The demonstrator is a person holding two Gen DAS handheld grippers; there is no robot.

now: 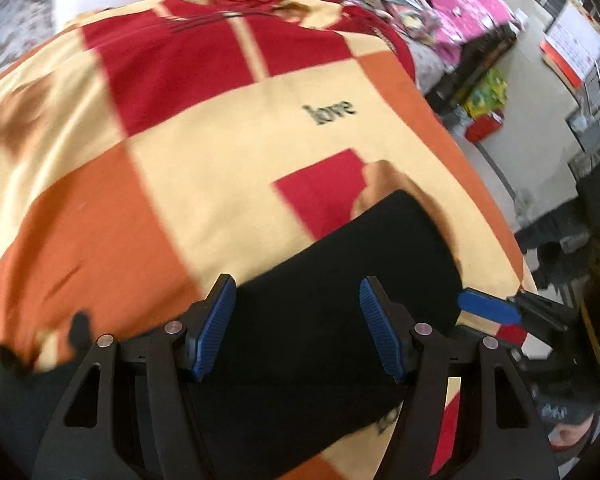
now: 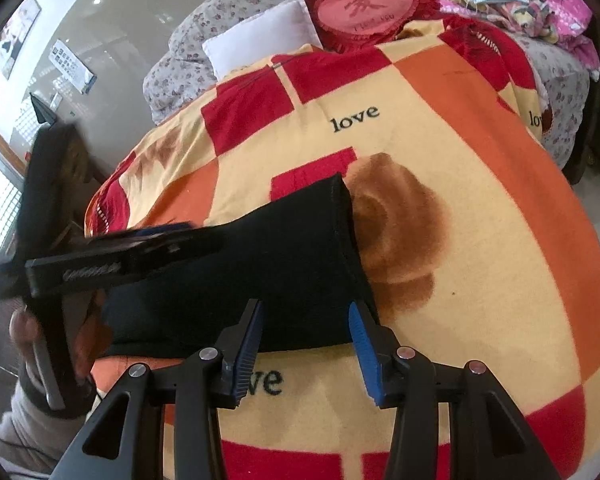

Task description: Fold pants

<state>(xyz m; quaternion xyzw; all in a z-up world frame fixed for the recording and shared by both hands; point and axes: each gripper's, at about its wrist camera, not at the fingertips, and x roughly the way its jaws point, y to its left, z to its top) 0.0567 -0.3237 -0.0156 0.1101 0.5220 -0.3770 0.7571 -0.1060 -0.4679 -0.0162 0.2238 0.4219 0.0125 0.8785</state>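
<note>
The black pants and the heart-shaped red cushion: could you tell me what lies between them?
Only bare patchwork blanket, printed "love", lies between the black pants and the cushion, seen best in the right wrist view.

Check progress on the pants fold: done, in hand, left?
Done: the black pants lie as a compact folded bundle on the checked blanket. In hand: nothing; left gripper and right gripper are both open above the pants. Left: perhaps one more fold or smoothing.
</note>
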